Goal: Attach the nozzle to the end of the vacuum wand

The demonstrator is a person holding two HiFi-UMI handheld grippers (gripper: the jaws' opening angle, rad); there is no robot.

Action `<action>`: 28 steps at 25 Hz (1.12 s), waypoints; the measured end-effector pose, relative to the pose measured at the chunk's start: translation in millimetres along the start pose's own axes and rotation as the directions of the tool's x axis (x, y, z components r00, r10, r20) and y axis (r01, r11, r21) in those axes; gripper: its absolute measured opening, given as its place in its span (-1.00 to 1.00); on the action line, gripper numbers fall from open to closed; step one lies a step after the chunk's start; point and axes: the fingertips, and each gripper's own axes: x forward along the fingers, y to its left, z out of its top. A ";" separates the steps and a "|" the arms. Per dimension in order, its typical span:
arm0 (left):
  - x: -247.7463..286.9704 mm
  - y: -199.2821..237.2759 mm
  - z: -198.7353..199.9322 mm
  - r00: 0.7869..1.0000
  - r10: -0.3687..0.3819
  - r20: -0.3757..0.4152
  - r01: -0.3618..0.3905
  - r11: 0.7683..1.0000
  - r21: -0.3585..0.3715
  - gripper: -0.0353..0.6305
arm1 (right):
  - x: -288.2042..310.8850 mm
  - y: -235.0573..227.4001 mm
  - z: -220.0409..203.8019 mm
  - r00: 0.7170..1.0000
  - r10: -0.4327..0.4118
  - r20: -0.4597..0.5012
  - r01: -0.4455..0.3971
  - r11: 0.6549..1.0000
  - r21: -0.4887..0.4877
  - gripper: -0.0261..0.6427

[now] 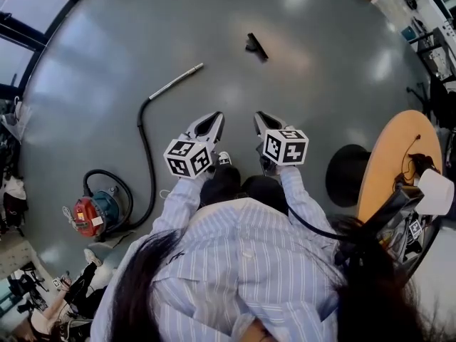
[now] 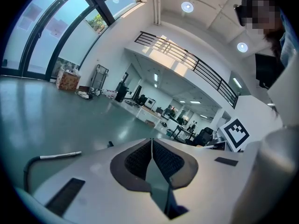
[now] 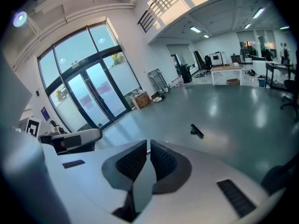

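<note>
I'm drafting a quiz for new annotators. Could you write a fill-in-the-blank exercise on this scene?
1. The black nozzle lies on the ____, apart from the wand.
2. The left gripper and the right gripper both have their fingers ____ and hold nothing.
3. A black ____ joins the wand to the red and blue vacuum.

Missing words: floor; shut; hose
</note>
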 end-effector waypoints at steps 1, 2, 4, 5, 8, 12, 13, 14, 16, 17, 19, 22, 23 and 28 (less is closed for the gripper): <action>2.9 8.1 6.1 1.000 0.002 0.002 -0.002 1.000 -0.003 -0.88 | 6.7 0.8 5.4 1.000 -0.005 0.000 0.005 1.000 0.002 -0.83; 5.9 15.6 11.2 1.000 0.006 0.003 -0.006 1.000 -0.007 -0.88 | 12.9 1.0 10.2 1.000 -0.009 -0.003 0.009 1.000 0.003 -0.83; 11.7 27.9 16.4 1.000 0.013 -0.001 -0.013 1.000 -0.024 -0.88 | 22.7 -0.2 16.8 1.000 -0.014 -0.011 0.014 1.000 0.005 -0.83; 14.5 32.6 16.8 1.000 0.013 -0.007 -0.014 0.999 -0.034 -0.88 | 26.5 -1.6 19.0 1.000 -0.018 -0.015 0.018 1.000 0.007 -0.83; 26.4 42.6 16.2 1.000 0.008 -0.027 -0.009 0.999 -0.051 -0.88 | 37.3 -8.2 26.5 1.000 -0.026 -0.016 0.026 0.999 0.022 -0.83; 52.1 50.4 15.1 0.999 0.018 -0.042 -0.021 0.998 -0.055 -0.88 | 53.4 -28.9 35.8 1.000 -0.021 -0.019 0.022 0.999 0.034 -0.83; 59.5 51.7 15.7 0.999 0.024 -0.046 -0.026 0.998 -0.055 -0.88 | 57.2 -36.1 39.3 1.000 -0.020 -0.023 0.021 0.999 0.036 -0.83; 67.4 53.1 16.9 0.998 0.028 -0.050 -0.031 0.998 -0.055 -0.88 | 61.3 -43.5 44.2 1.000 -0.019 -0.025 0.020 0.999 0.038 -0.83; 84.4 57.9 21.2 0.998 0.037 -0.054 -0.040 0.997 -0.059 -0.88 | 71.8 -58.7 57.1 0.999 -0.015 -0.028 0.016 0.999 0.038 -0.83; 93.7 61.4 25.0 0.998 0.046 -0.053 -0.049 0.997 -0.062 -0.88 | 78.6 -66.1 66.0 0.999 -0.010 -0.031 0.011 0.999 0.032 -0.83; 115.5 69.3 36.6 0.996 0.072 -0.047 -0.075 0.995 -0.067 -0.88 | 94.5 -80.8 89.2 0.999 0.009 -0.038 -0.009 1.000 0.015 -0.83; 154.5 76.3 58.0 0.994 0.107 -0.035 -0.110 0.991 -0.072 -0.88 | 116.3 -104.6 130.4 0.998 0.041 -0.050 -0.042 0.999 -0.015 -0.83; 167.8 77.0 65.2 0.993 0.117 -0.029 -0.119 0.990 -0.075 -0.88 | 122.8 -112.7 143.7 0.997 0.053 -0.054 -0.054 0.998 -0.025 -0.83; 224.7 84.7 91.6 0.987 0.163 -0.017 -0.164 0.983 -0.079 -0.88 | 155.5 -150.9 194.0 0.993 0.095 -0.070 -0.098 0.994 -0.046 -0.83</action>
